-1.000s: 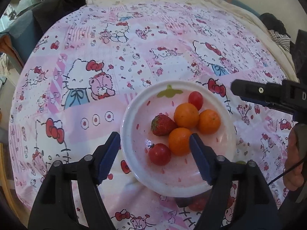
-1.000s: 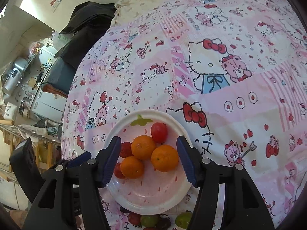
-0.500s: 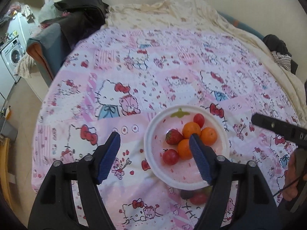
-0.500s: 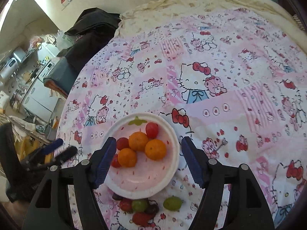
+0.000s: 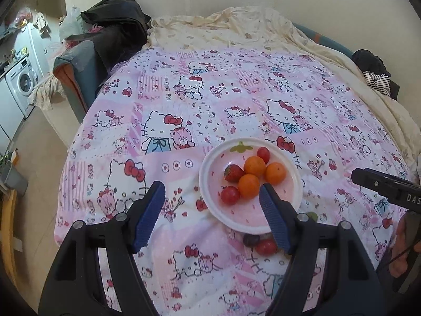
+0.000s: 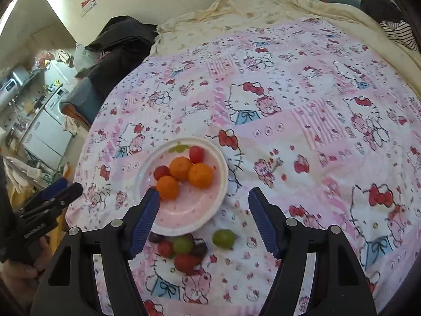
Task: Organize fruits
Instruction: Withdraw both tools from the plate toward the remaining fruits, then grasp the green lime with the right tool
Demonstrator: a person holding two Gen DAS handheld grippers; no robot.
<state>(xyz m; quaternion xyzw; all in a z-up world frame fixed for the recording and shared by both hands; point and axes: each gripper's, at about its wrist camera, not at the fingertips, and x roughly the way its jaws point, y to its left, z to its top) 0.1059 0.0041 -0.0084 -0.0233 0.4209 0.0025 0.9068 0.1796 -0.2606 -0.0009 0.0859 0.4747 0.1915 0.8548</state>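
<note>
Left gripper [image 5: 211, 213] and right gripper [image 6: 204, 220]: jaws spread wide, nothing between them, hovering above the bed. Just beyond, white plate [image 6: 210, 217] holding three oranges [image 6: 200, 175], a strawberry [image 5: 233, 173] and two cherry tomatoes [image 5: 229, 195]: much already sorted, by the look of it. Left to gather, just beside the plate's near rim: green grapes [image 6: 223, 238], dark grapes, more red fruit [image 6: 185, 261]. Pink cartoon-cat bedsheet [image 6: 302, 110] otherwise bare; nothing blocking. Dark clothing [image 5: 118, 26], washing machine [image 5: 22, 83] well apart.
</note>
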